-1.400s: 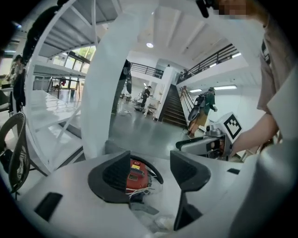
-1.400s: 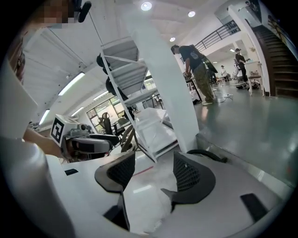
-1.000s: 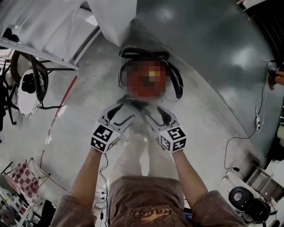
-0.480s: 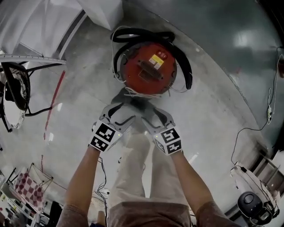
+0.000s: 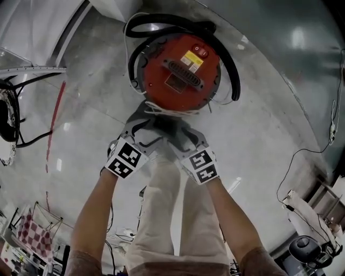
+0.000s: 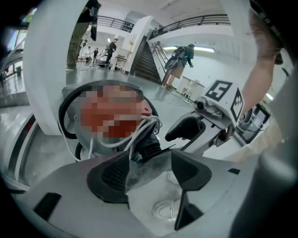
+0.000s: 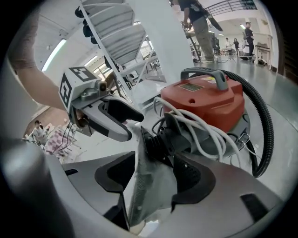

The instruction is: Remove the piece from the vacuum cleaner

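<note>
round red vacuum cleaner [image 5: 178, 75], black hose [image 5: 161, 20]

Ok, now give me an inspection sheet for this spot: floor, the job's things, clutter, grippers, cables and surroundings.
Surface: grey concrete floor, glossy.
Job's things: red vacuum cleaner upright on the floor; grey piece at its front, joined to a black ribbed neck.
Clutter: checked cloth lower left; dark round appliance lower right.
Grippers: left gripper open, its jaws have just been opening, the grey piece between them unclamped; right gripper open, the same piece between its jaws.
Cables: black hose looped round the vacuum cleaner; white cord wound on it; black cable trailing at right.
Surroundings: white pillar behind; staircase; people far off.
</note>
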Demonstrator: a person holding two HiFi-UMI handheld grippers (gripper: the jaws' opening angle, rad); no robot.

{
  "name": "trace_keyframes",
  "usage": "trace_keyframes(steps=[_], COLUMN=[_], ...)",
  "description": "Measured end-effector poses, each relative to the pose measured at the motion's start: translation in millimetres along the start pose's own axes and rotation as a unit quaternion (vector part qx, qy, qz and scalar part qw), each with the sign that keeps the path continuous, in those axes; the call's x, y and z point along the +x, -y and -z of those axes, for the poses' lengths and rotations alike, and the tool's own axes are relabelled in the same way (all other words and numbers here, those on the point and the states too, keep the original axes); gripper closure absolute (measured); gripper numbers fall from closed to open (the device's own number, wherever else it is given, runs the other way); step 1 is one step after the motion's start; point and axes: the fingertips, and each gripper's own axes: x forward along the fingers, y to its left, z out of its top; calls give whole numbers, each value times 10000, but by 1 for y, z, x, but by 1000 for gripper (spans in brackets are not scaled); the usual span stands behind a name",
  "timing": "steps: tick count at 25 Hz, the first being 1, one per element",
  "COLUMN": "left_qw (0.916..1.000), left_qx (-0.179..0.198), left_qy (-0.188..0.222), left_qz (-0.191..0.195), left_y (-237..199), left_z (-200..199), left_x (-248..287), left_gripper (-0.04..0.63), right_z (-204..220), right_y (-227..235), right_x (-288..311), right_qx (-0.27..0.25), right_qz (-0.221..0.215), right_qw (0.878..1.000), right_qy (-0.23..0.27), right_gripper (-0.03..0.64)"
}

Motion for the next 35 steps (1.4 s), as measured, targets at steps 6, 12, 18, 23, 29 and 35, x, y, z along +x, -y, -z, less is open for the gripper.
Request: trace_keyframes(steps=[6, 12, 18, 23, 29, 35], left_qw=[9992, 9983, 9983, 9987, 9982, 9978], left_qx=[293, 336, 237, -5, -249, -518], left_qy=[-223, -388, -376, -377, -431, -357], left_qz=[135, 293, 383, 350, 333, 186], left_y=[-1, -3, 2, 0, 5, 4], left_z=[7, 11, 11, 14, 28, 27], left_x=[20, 31, 35, 32, 28, 20], left_gripper=[334, 362, 387, 394, 426, 437], right_z=[11, 12, 14, 12, 20, 21], right_y=[5, 5, 3, 2, 0, -4], right_x=[15, 22, 22, 24, 24, 24], right_qx=[78, 144, 74, 125, 80, 220], right_qz=[-7, -81, -162, -153, -149, -99], right_qw=[9999, 9996, 9993, 9993, 9991, 9990], right_qy=[-82, -229, -314, -304, -401, -382], right_gripper=[388, 394, 425, 431, 475, 495])
